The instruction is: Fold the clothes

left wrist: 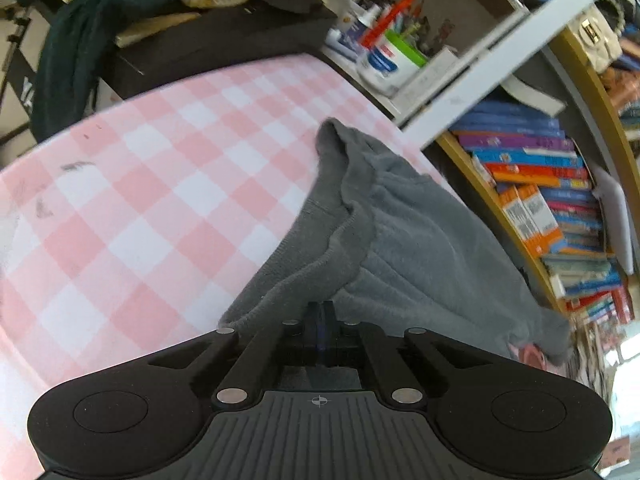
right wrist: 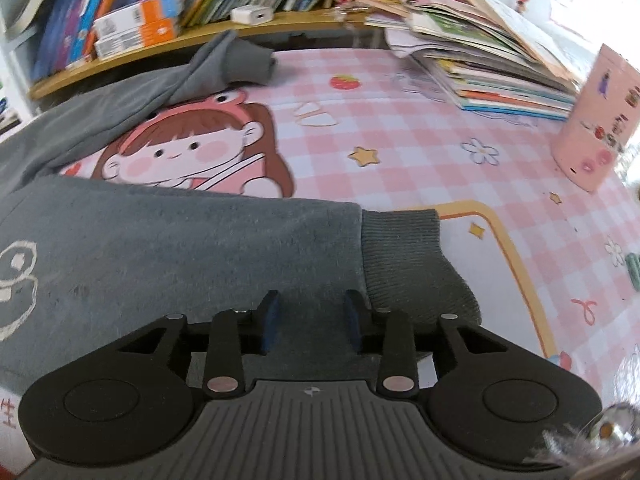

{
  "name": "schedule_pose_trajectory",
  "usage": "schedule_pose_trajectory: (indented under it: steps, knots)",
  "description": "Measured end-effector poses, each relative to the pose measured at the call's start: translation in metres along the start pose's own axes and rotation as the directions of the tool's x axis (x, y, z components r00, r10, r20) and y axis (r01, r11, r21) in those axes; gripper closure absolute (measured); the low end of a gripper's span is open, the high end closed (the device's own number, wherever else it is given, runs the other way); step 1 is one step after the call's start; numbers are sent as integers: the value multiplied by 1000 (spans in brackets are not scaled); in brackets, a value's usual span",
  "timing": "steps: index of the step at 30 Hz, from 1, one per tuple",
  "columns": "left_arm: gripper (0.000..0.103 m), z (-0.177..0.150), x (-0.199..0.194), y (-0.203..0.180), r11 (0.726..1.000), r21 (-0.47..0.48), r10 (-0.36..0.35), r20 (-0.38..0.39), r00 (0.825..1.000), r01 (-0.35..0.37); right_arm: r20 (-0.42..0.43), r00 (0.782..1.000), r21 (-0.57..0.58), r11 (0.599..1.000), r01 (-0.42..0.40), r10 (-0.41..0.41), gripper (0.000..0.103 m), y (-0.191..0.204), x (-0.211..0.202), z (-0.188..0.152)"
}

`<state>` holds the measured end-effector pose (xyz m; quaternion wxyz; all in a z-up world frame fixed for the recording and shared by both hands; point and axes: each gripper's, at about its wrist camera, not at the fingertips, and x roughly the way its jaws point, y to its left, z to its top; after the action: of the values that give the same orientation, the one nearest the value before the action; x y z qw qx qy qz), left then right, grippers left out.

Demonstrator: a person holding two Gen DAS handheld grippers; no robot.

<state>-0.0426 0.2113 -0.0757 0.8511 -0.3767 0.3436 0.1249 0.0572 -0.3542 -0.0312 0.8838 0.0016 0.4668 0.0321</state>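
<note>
In the left wrist view, the left claw [left wrist: 322, 312] is clamped on a bunched fold of a grey sweatshirt [left wrist: 404, 232], which rises off the pink checked table [left wrist: 152, 184]. Beyond the sweatshirt stands a shelf of books [left wrist: 536, 184]; their spine writing is too blurred to read.

In the right wrist view, the right claw [right wrist: 311, 322] sits spread apart over the sweatshirt [right wrist: 192, 248], just beside its ribbed cuff [right wrist: 404, 256]. A white printed outline [right wrist: 16, 280] marks the sweatshirt, unreadable. A cartoon girl [right wrist: 192, 148] shows on the table beyond it.

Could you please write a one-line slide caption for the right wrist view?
Open right gripper poised over the grey sweatshirt sleeve near its ribbed cuff.
</note>
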Motion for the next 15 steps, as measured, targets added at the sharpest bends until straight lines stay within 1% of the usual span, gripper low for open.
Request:
schedule_pose_trajectory:
  steps: [1, 4, 7, 13, 15]
  knots:
    - [101, 1, 0, 0, 1000, 0, 11, 9, 1000, -11, -2, 1000, -4, 1000, -10, 10, 71, 2, 0, -1]
    - [101, 2, -2, -4, 999, 22, 34, 2, 999, -34, 2, 1000, -11, 1000, -16, 16, 71, 4, -1, -2]
    - [101, 0, -1, -3, 999, 24, 33, -9, 999, -33, 9, 1000, 0, 1000, -19, 19, 70, 3, 0, -3]
    - [100, 3, -13, -15, 998, 59, 27, 35, 999, -29, 10, 1000, 5, 1000, -19, 19, 70, 4, -3, -2]
    - [100, 5, -18, -20, 997, 74, 16, 56, 998, -20, 20, 1000, 2, 1000, -20, 20, 68, 6, -6, 0]
